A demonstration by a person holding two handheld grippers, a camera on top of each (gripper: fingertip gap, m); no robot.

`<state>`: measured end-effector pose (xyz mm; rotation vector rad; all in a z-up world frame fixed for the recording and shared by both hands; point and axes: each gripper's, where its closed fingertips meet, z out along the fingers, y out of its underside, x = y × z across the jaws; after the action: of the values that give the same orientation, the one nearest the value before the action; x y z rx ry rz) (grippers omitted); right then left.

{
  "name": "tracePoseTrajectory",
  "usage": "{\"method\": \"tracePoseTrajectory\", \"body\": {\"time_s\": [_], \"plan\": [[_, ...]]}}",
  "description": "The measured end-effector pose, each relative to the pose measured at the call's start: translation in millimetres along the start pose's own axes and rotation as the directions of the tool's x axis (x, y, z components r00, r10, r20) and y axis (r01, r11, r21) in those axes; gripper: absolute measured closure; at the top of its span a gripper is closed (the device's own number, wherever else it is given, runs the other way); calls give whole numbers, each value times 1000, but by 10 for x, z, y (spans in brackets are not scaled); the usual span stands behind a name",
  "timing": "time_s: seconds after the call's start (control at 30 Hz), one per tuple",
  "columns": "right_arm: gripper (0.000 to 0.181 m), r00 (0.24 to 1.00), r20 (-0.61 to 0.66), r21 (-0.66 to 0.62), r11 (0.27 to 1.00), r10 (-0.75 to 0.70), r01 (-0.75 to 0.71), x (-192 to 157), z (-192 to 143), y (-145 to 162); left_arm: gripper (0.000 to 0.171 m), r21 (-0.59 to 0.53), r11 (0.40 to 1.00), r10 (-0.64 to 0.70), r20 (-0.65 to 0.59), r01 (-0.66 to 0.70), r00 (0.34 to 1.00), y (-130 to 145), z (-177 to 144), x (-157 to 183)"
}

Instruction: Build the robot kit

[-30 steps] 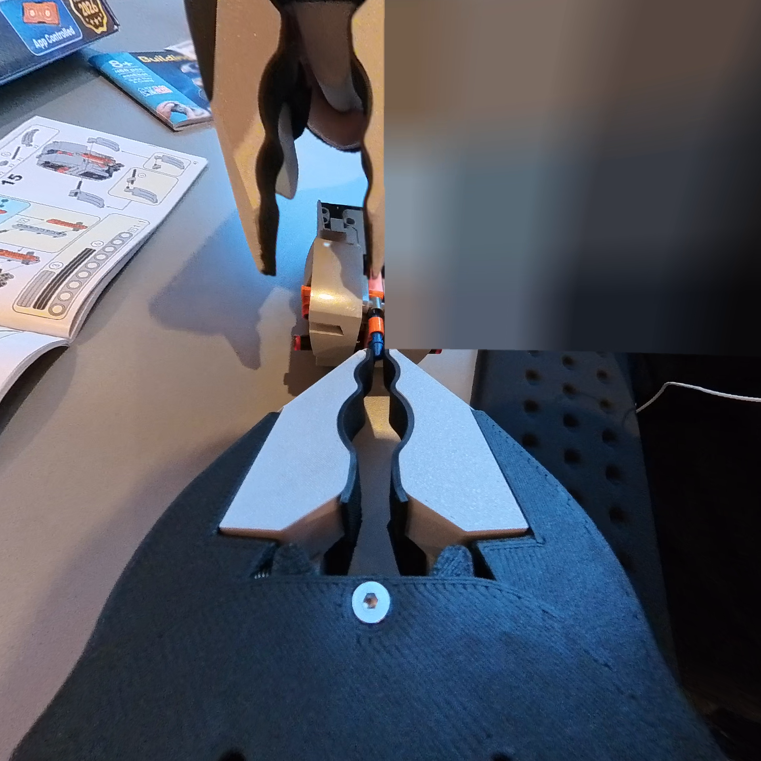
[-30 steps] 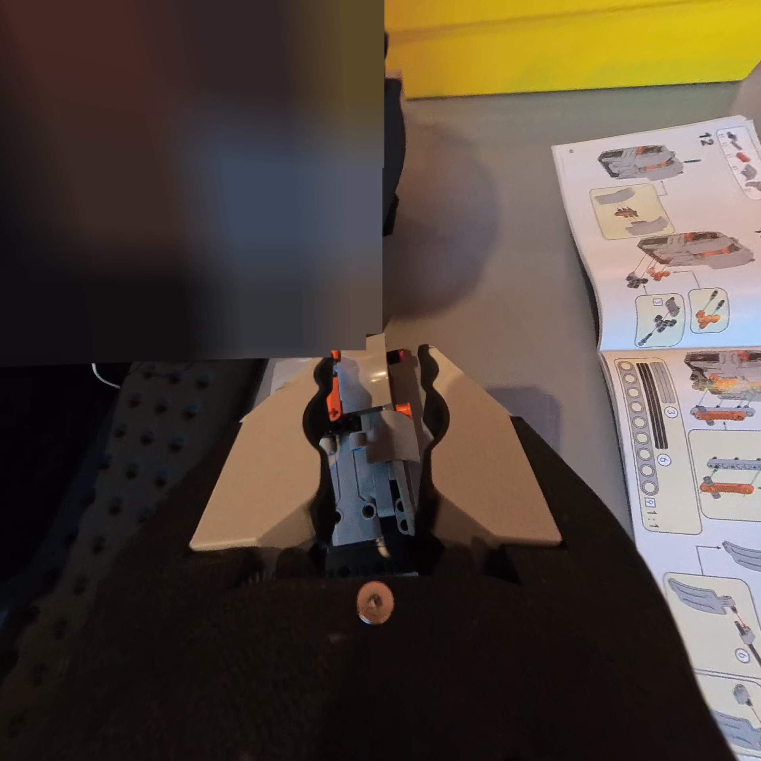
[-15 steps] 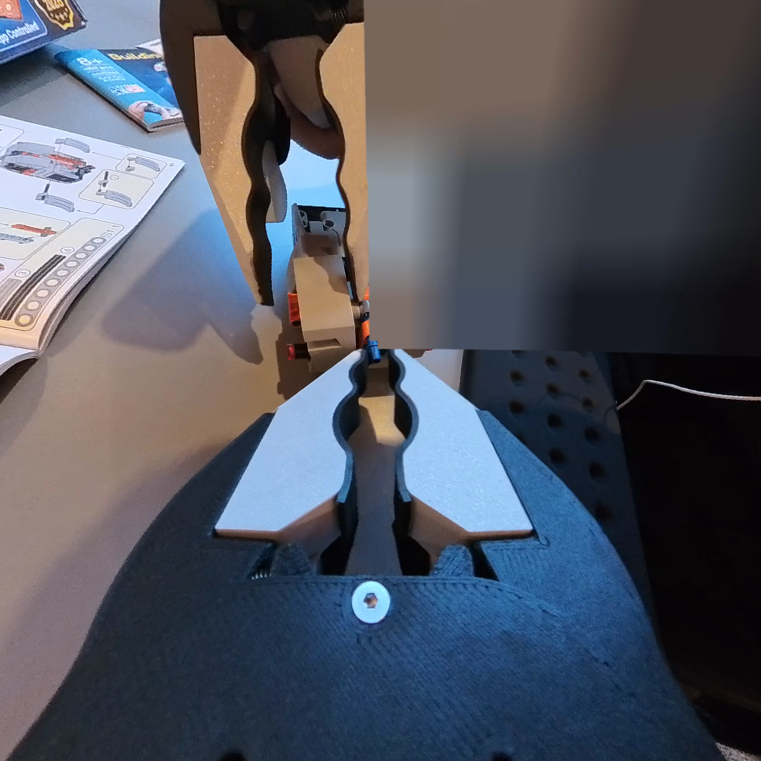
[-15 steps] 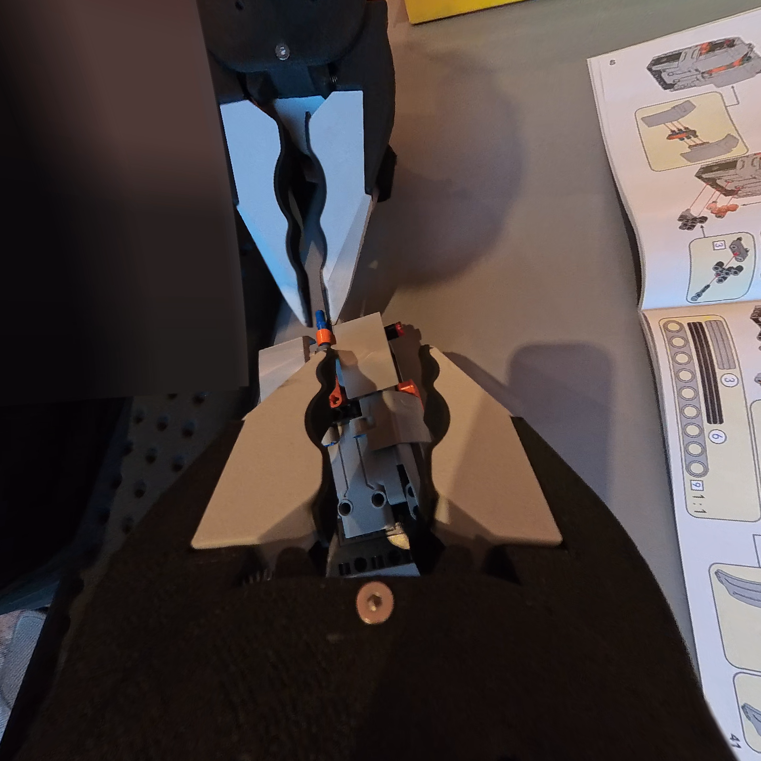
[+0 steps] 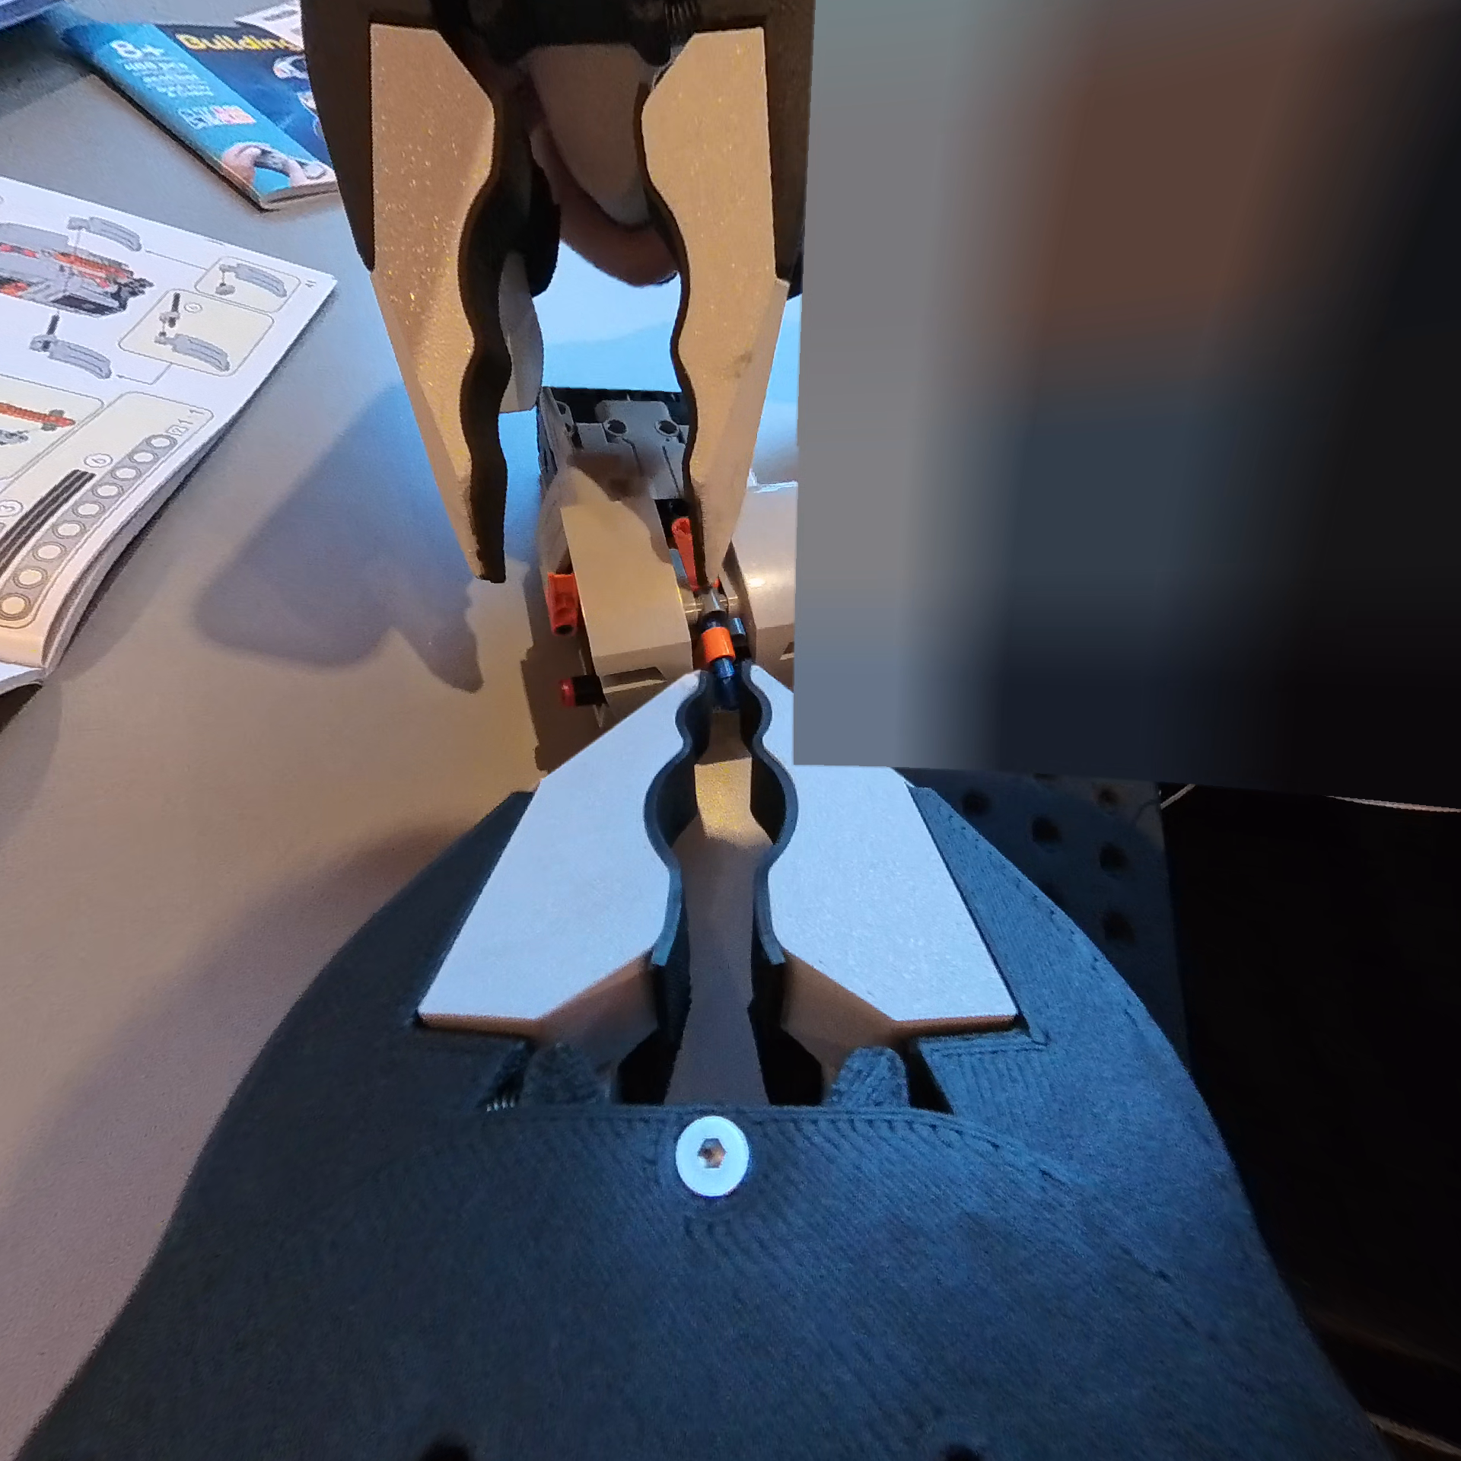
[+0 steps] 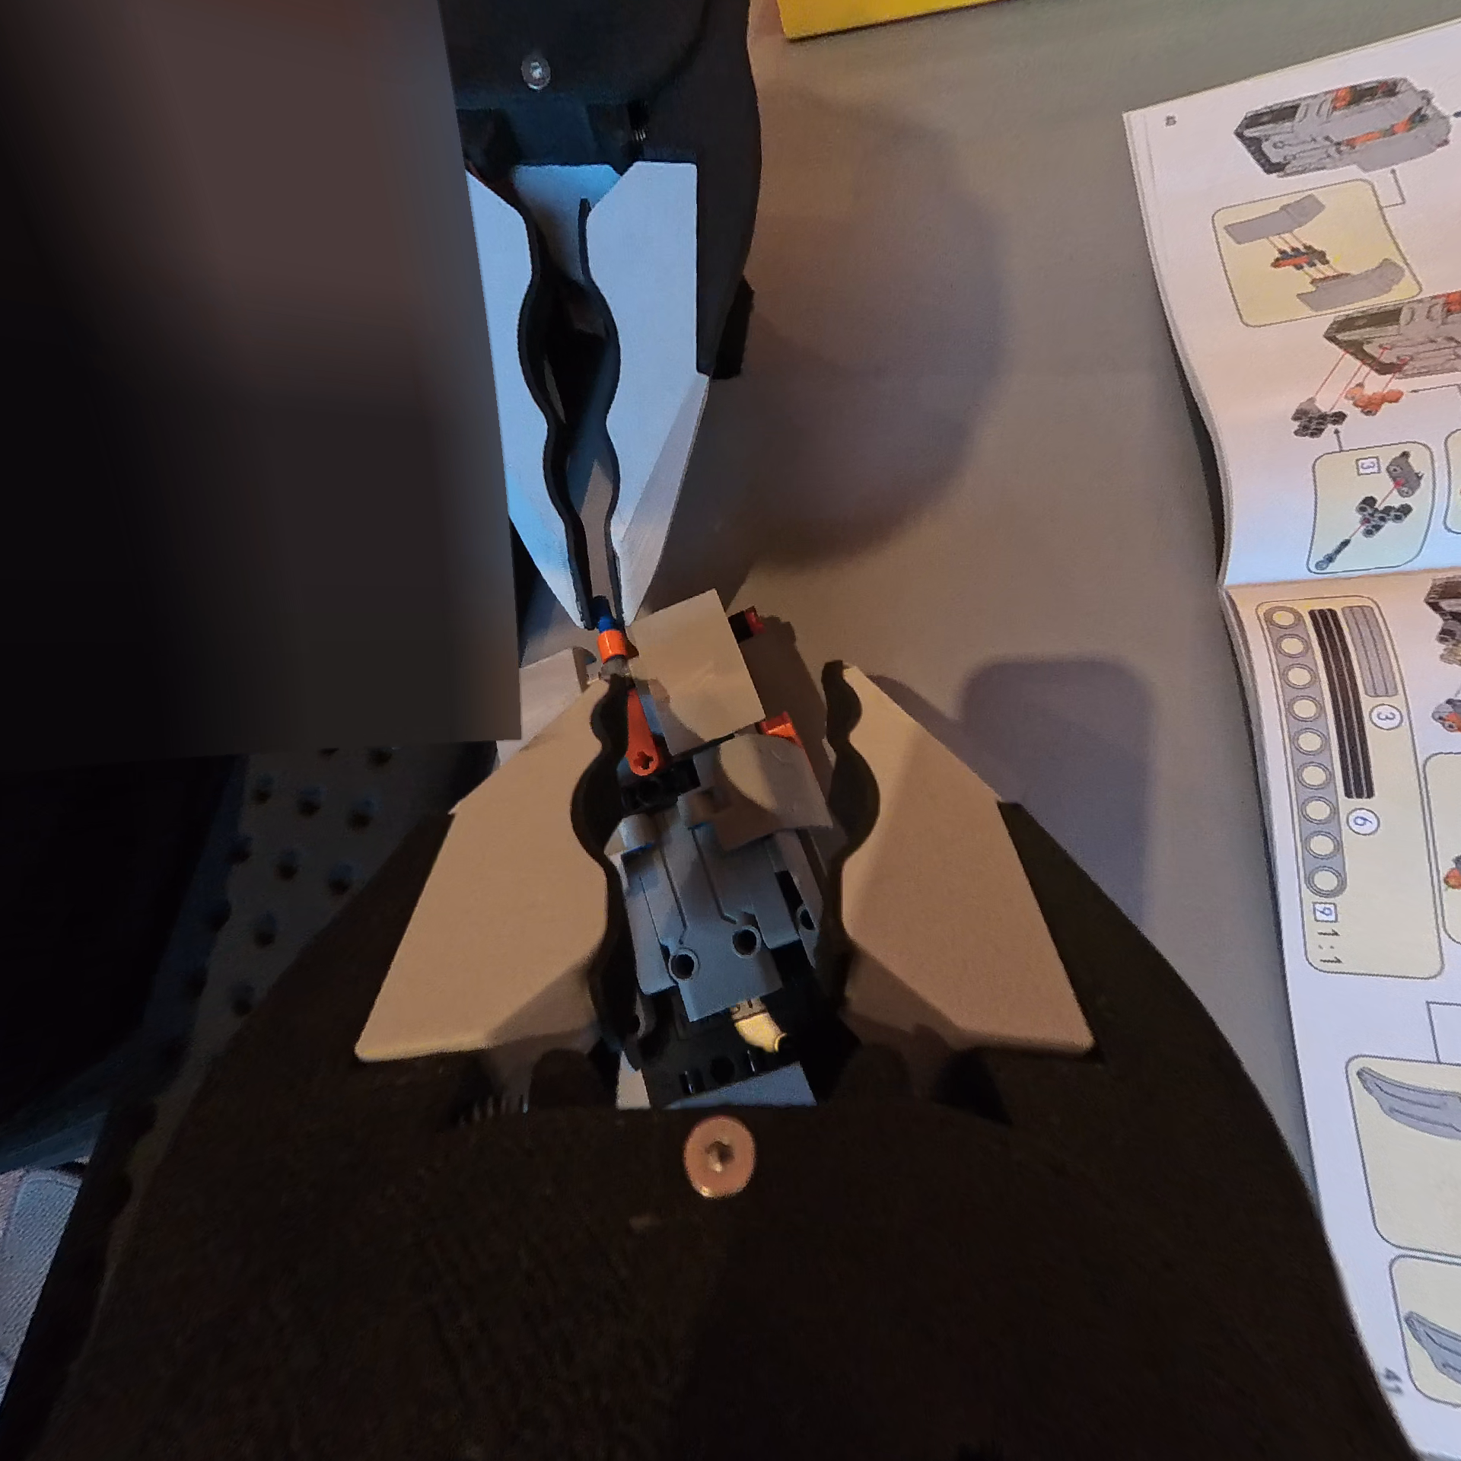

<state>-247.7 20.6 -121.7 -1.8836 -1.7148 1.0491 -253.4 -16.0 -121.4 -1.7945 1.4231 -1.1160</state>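
My right gripper [image 6: 723,680] is shut on a grey brick model [image 6: 711,893] with orange and black parts, gripped deep between its fingers just above the grey table [image 6: 988,514]. My left gripper [image 5: 723,686] is shut on a thin blue pin carrying an orange bush [image 5: 714,647]. The pin's far end touches the side of the model [image 5: 624,585]. In the left wrist view my right gripper [image 5: 601,565] comes down from the top. In the right wrist view my left gripper [image 6: 605,613] comes from the top with the pin [image 6: 613,644] at the model's upper left corner.
An open instruction booklet lies to one side [image 5: 118,379] [image 6: 1344,632], with a blue leaflet [image 5: 205,111] beyond it. A yellow box [image 6: 870,16] stands at the far edge. A dark perforated mat [image 5: 1051,854] [image 6: 300,854] lies beside the table.
The two grippers have come closer together. The model has turned and shows more of its top in the left wrist view. The left gripper with the pin has come into the right wrist view.
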Motion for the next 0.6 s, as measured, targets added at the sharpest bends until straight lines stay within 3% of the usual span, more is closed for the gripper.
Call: {"method": "tracePoseTrajectory", "body": {"time_s": [0.33, 0.6], "plan": [[132, 999, 31, -24, 999, 40, -40, -26, 13, 57, 171, -22, 1000, 5, 48, -4, 999, 19, 27, -9], [131, 997, 42, -24, 997, 71, -70, -18, 19, 80, 171, 33, 999, -29, 36, 27, 999, 20, 20, -12]]}}
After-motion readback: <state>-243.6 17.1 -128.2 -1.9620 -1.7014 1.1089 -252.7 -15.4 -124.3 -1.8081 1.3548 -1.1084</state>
